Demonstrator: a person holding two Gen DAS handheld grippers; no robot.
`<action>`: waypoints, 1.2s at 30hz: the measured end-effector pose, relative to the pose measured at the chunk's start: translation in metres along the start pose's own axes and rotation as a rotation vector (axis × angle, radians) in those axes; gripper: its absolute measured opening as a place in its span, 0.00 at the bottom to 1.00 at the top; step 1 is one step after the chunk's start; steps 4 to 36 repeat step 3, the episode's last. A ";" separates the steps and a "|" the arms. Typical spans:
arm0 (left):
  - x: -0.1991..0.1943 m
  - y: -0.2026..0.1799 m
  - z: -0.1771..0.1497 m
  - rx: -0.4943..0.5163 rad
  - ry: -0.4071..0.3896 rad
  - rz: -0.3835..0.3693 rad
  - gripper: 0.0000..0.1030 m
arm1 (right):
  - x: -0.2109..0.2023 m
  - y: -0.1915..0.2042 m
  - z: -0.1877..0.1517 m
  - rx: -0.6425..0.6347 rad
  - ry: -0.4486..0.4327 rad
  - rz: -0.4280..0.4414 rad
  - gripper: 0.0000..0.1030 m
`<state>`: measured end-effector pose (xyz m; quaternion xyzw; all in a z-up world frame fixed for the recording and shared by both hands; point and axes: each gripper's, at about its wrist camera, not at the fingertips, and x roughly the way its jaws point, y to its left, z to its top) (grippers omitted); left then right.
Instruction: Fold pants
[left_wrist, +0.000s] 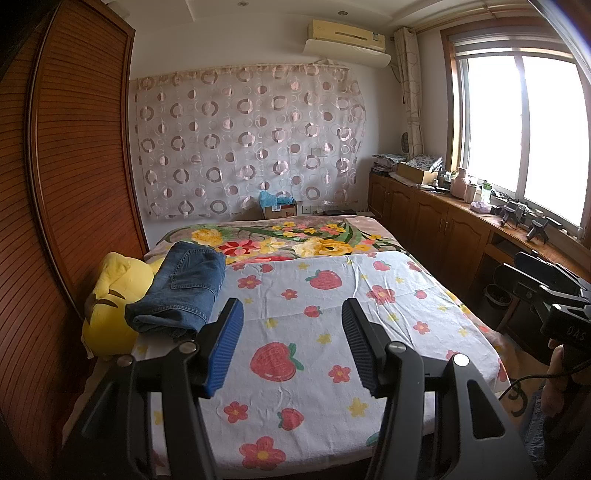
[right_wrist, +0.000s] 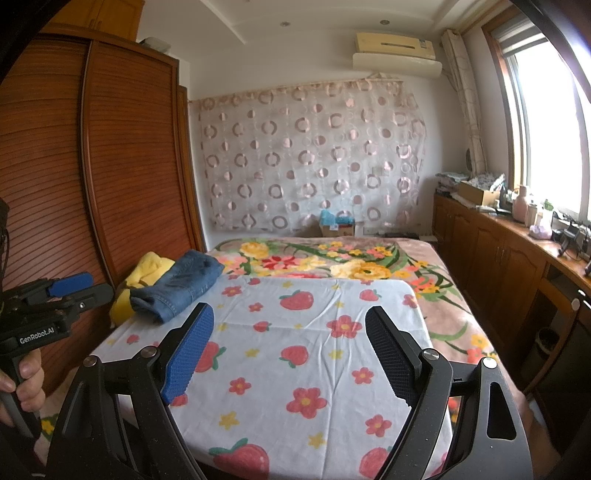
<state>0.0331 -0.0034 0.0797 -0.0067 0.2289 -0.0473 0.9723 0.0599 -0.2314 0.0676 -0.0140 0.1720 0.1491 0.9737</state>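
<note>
Over on the far left I've got the wooden wardrobe (left_wrist: 66, 177), and right beside it at the left edge of the bed sits a yellow plush toy (left_wrist: 107, 295). The folded jeans (left_wrist: 184, 291) are lying half on that toy and half on the strawberry sheet (left_wrist: 295, 317), well to the left of both my tools. My left gripper (left_wrist: 291, 332) hovers over the sheet with its fingers apart and nothing between them. My right gripper (right_wrist: 290, 347) is the same deal, fingers spread wider, just bare sheet under it. Beyond the sheet there's a floral blanket (left_wrist: 288, 240) at the far end, and the wooden cabinets (left_wrist: 443, 221) run along the right under the window (left_wrist: 524, 133).
</note>
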 end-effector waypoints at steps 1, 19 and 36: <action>0.000 0.000 0.000 0.000 0.000 0.000 0.53 | 0.000 0.000 0.000 0.000 0.000 0.001 0.83; 0.000 0.000 0.000 0.000 0.000 -0.001 0.53 | 0.000 0.000 0.000 0.000 0.001 0.000 0.83; 0.000 0.000 0.000 0.000 0.000 -0.001 0.53 | 0.000 0.000 0.000 0.000 0.001 0.000 0.83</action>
